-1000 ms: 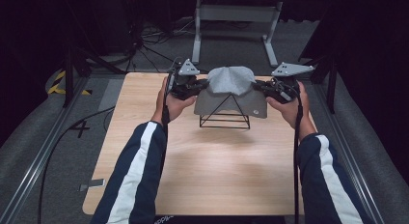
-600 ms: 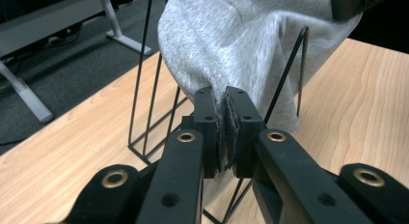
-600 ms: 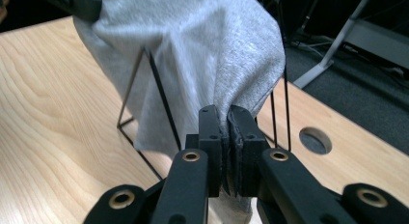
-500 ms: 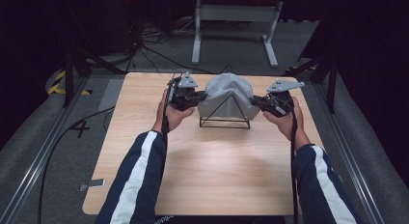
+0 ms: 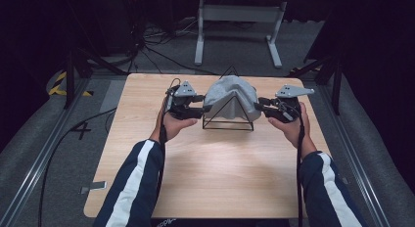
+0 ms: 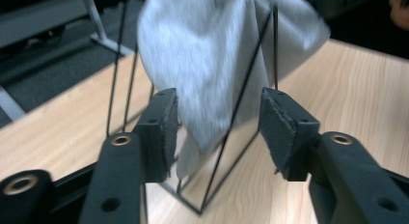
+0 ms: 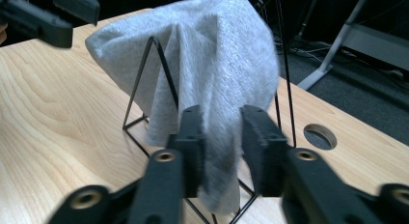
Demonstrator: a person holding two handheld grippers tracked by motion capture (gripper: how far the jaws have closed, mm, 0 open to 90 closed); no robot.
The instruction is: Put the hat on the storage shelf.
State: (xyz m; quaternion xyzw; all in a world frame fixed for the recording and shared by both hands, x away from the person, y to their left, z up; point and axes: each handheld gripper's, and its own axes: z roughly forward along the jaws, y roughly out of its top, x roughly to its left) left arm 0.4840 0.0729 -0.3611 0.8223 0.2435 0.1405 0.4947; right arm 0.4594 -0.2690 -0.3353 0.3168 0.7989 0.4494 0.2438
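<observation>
Both claws have dropped with the grey cloth (image 5: 230, 97), jaws just opening: left claw (image 6: 219, 132) and right claw (image 7: 219, 147) stand spread, cloth hem loose between them. Cloth drapes the black wire frame (image 5: 228, 120) on the surface (image 5: 210, 173). Light, limp; regrip hanging corners. Frame wires may snag; cable hole (image 7: 320, 135) near.

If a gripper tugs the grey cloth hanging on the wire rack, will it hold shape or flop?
Probably flop: the grey cloth sags in soft folds over the wire rack. It looks light. The thin, open rack may shift or tip if tugged sideways.
</observation>
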